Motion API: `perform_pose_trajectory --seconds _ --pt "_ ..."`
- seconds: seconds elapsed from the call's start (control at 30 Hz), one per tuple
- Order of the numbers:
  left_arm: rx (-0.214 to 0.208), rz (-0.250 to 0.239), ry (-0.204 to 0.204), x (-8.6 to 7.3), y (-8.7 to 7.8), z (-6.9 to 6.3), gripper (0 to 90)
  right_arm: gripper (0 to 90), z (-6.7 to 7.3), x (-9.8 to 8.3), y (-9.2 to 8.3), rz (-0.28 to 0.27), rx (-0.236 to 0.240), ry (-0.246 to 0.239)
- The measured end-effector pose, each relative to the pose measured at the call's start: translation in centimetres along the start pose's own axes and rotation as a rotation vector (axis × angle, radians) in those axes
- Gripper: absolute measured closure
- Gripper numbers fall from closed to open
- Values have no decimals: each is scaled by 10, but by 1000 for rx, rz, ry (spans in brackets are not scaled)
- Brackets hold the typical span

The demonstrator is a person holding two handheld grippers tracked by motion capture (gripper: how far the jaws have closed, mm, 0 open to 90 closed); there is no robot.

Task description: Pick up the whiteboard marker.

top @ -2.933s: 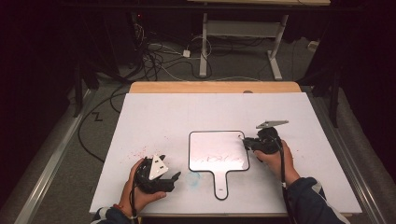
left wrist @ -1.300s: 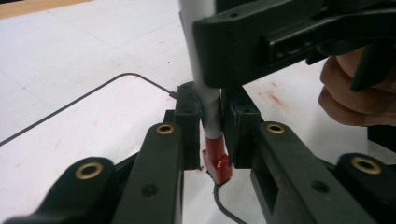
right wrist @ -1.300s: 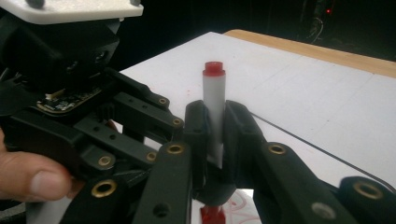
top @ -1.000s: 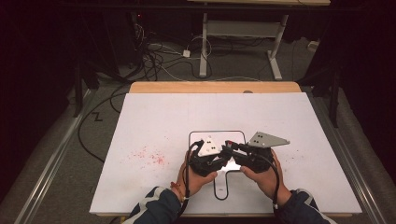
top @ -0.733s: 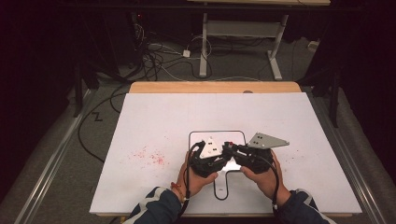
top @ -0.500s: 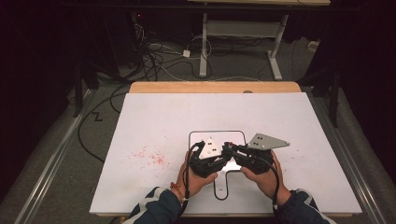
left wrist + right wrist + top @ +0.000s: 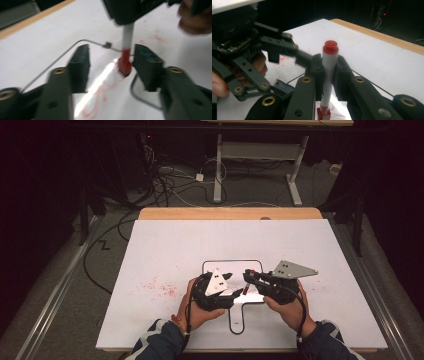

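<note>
Marker capped over the whiteboard

The right gripper [image 7: 325, 72] pinched the white marker [image 7: 327, 82] by its barrel, upright over the small whiteboard [image 7: 220, 267], red cap [image 7: 125, 65] pointing down. The left gripper [image 7: 110, 62] had just been opening: its jaws stood spread to either side of the cap, one pad [image 7: 146, 62] just beside it, none pressing. The cap looked seated on the marker, so capping seemed done. Red scribbles [image 7: 100, 92] remained on the board, lying on the bench [image 7: 165, 245] near the person's edge; red smudges [image 7: 157, 287] marked the bench to its left. Likely left: setting the marker down and perhaps wiping the board.
</note>
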State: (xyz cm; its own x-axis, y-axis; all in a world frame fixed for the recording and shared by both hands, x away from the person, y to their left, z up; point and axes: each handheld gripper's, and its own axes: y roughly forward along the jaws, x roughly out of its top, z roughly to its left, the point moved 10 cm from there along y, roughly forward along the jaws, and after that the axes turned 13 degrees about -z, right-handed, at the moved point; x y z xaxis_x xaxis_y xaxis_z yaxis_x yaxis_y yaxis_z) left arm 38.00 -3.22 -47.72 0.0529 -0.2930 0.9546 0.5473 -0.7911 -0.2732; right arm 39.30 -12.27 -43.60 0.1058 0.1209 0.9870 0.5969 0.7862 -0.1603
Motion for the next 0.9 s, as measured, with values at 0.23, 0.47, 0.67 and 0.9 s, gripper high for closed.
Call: perform_pose_trajectory --seconds 0.23,0.47,0.67,0.9 --pt "68 62 82 -21 -36 25 228 812 -9 1 -4 7 -8 -22" --pt "173 79 33 -48 -78 49 211 812 -11 -1 -5 18 -3 -40" --pt "217 121 13 -72 -104 57 205 812 -13 -2 -5 19 -1 -36" --pt "254 146 -50 -93 -127 60 201 812 -16 -5 0 25 4 -25"
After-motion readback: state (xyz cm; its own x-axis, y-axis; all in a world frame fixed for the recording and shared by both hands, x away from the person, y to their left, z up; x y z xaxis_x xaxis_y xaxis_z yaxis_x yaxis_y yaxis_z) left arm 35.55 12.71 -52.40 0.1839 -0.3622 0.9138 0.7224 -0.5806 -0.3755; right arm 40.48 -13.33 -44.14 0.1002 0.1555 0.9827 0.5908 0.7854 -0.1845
